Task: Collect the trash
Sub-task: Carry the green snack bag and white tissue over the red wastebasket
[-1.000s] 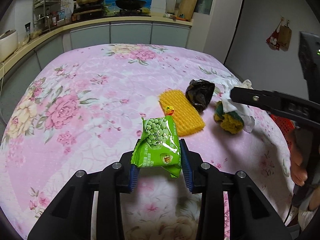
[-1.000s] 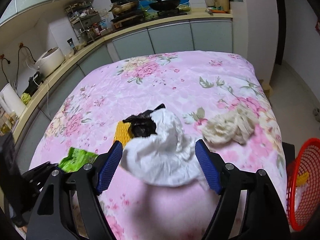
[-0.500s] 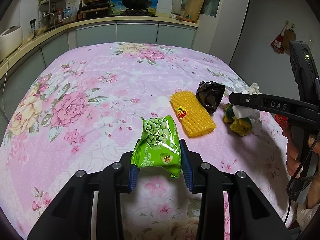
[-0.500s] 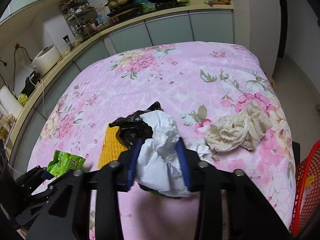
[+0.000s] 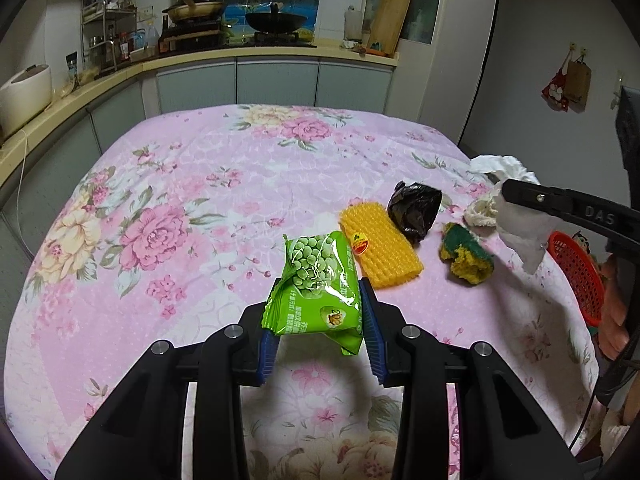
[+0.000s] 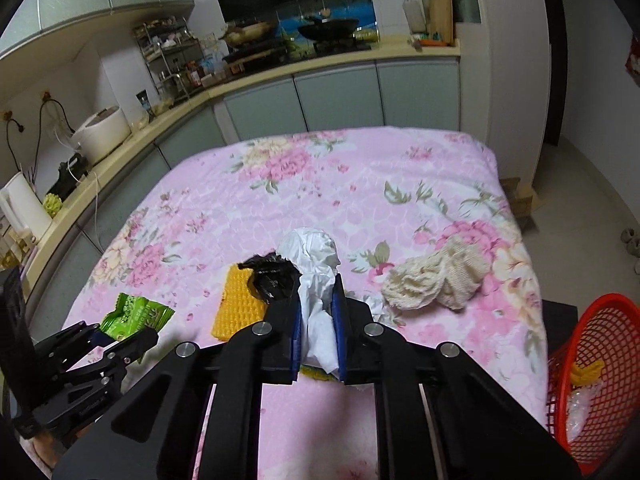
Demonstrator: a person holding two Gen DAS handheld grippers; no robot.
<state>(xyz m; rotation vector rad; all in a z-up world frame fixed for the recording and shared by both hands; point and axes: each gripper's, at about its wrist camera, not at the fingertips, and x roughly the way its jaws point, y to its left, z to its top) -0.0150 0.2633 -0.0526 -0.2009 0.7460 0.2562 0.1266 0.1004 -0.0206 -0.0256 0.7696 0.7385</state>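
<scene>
Left gripper (image 5: 320,322) clamping green pea snack packet (image 5: 318,280), right gripper (image 6: 316,320) squeezing white tissue (image 6: 316,280) above tabletop (image 5: 192,184), red basket (image 6: 592,380) past right edge, far half bare.

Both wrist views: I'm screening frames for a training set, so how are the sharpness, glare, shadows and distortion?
Left wrist view: sharp, glare on the green snack packet, soft shadow beneath it, counter bowed by fisheye, corners dark. Right wrist view: sharp, white tissue bright but not blown out, red basket cut by the frame edge.

Wok (image 5: 276,21), rice cooker (image 6: 105,134), perhaps kettle (image 6: 25,205)
</scene>
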